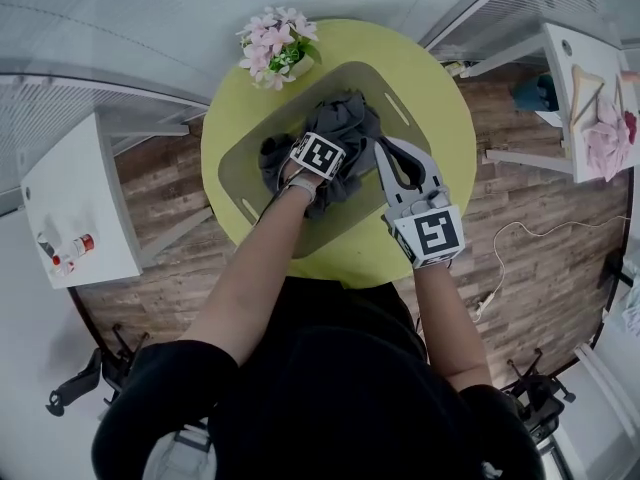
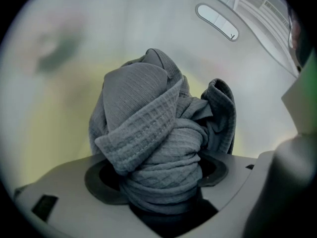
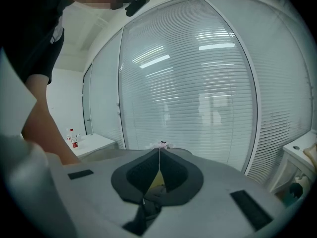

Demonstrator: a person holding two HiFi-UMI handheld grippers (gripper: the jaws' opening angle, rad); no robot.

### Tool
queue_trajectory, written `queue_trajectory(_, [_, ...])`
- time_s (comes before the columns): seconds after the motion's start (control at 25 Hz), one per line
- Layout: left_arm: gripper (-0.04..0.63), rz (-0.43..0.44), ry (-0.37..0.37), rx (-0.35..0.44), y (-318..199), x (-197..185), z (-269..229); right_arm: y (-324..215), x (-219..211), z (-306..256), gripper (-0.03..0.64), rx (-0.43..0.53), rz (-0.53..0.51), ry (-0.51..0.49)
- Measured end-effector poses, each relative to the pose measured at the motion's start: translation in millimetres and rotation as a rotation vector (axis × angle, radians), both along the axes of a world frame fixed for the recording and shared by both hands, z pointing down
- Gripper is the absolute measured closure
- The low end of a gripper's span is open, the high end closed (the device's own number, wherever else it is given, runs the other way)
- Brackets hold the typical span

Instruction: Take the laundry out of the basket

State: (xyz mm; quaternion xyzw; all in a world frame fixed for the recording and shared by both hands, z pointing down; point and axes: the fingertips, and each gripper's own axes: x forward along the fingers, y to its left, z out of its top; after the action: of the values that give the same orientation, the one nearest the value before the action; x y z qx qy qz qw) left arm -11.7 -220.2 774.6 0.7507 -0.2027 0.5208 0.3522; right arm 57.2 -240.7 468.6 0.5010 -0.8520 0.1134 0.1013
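Starting at the left edge of the head view, a white side table carries small bottles. A bunch of pink flowers stands at the upper left of the round yellow-green tabletop. A shallow olive-grey basket sits on the tabletop in the middle of the frame, with one handle slot at its lower left and another at its upper right.

Inside it lies the grey laundry, a bunched heap whose long axis runs from lower left to upper right. The left gripper reaches into the basket. In the left gripper view its jaws are clamped on a thick wad of the waffle-knit cloth, which points up the frame toward the basket's pale wall.

Just right of the heap, over the basket's right edge, the right gripper has its jaws together with nothing between them. A second white table stands at the far upper right.
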Motion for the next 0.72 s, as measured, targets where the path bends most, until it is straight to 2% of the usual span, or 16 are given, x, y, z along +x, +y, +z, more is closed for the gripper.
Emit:
queue_trajectory(0.24, [0.235,0.001,0.011,0.039,-0.7,-3.7,-24.2,10.5,5.4,-11.8,0.594,0.025,0.031,-0.004])
queue_trajectory(0.44, [0.235,0.001,0.059,0.084,-8.2,1.2,-60.5,23.9,5.0,-20.6,0.594,0.045,0.056,0.003])
queue_trajectory(0.72, [0.235,0.1,0.087,0.162,-5.5,5.2,-115.7,43.0,7.3,-33.1,0.594,0.071,0.121,-0.006])
